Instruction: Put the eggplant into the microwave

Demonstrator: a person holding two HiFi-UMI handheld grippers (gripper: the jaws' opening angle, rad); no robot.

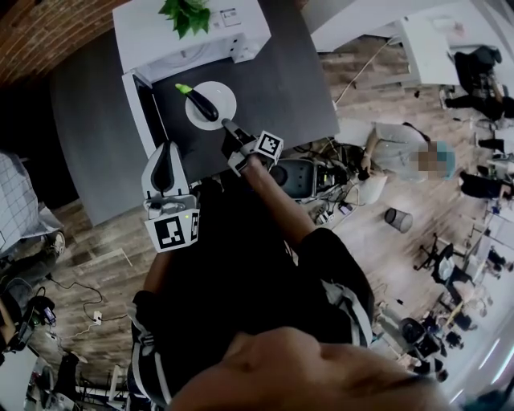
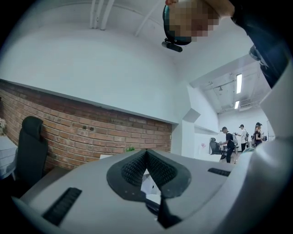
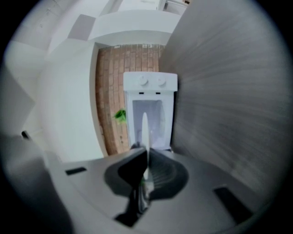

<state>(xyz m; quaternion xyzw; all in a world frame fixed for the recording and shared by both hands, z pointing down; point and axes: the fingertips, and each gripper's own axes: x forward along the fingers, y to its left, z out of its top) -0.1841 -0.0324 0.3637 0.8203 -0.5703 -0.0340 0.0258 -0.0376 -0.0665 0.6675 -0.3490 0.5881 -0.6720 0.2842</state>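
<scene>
At the left I am holding the left gripper (image 1: 165, 152) off the dark table's (image 1: 281, 72) near-left corner, just beside the microwave's open door (image 1: 132, 88). In the left gripper view its jaws are pressing together with nothing between them, and only brick wall and ceiling are showing beyond. The white microwave (image 1: 201, 44) is standing at the table's far edge with a potted plant (image 1: 186, 14) on top. From the head view I am not seeing into its cavity.

In front of it the eggplant (image 1: 204, 103) is lying on a white plate (image 1: 225, 95), green stem pointing left. The right gripper (image 1: 229, 127) is pinching the plate's near rim. In the blurred right gripper view the plate is showing only as a thin white edge between the pads, and the eggplant is hidden. Whether the plate is resting on the table or hanging above it, I cannot tell.
</scene>
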